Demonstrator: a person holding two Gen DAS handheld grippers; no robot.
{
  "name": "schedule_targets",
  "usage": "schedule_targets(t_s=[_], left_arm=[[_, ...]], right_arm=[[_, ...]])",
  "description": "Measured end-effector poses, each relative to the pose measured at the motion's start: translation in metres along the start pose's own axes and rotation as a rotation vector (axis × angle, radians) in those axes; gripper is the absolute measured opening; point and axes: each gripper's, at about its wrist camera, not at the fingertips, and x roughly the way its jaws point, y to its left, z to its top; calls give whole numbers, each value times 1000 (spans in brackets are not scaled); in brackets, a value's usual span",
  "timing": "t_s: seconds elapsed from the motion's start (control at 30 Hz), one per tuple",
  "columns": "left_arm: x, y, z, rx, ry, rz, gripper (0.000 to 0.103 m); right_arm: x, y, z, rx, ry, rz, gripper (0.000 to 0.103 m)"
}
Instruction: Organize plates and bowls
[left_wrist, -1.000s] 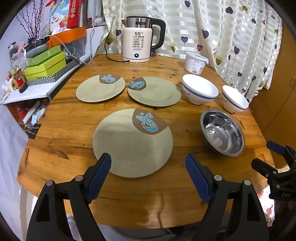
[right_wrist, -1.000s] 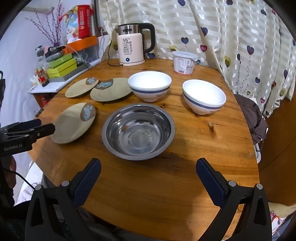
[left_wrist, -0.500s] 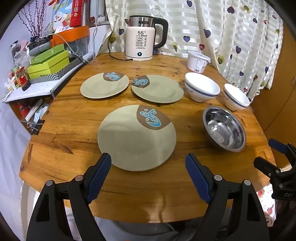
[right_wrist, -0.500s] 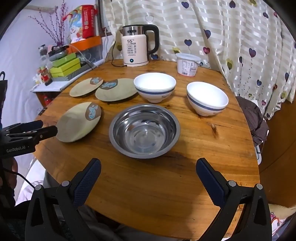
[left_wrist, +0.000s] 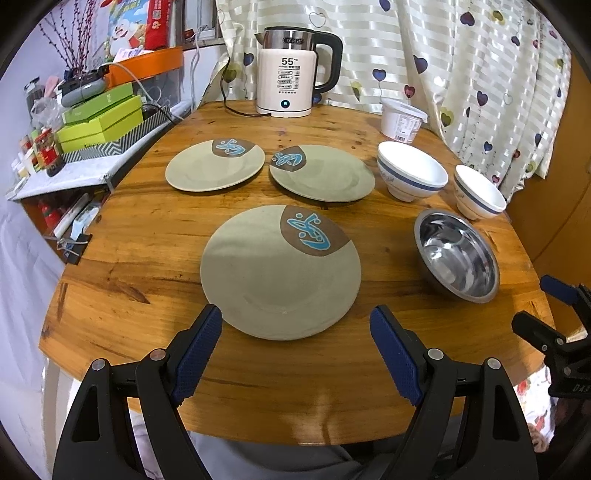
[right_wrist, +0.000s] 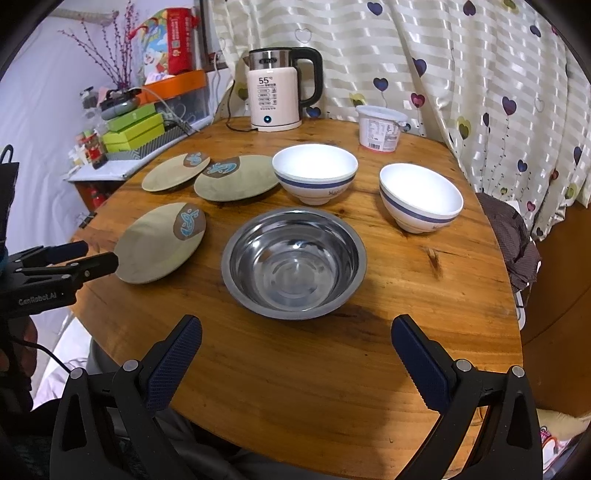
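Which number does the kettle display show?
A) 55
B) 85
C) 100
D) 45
A: the kettle at the far edge of the table shows 55 on its front display, readable in both wrist views.

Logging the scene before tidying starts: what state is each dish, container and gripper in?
Near plate: flat, empty.
Two far plates: flat, unstacked.
Steel bowl: upright, empty.
Two white bowls: upright, apart.
Kettle: lid shut, reads 55.
Tub: lidded.
Left gripper: open.
Right gripper: open.
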Motion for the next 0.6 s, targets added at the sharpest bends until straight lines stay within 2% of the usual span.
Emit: schedule_targets(t_s=[0.6], left_arm=[[7,-1,2,-21,17,-8,80]], right_arm=[[2,-3,2,-3,-5,41,103]])
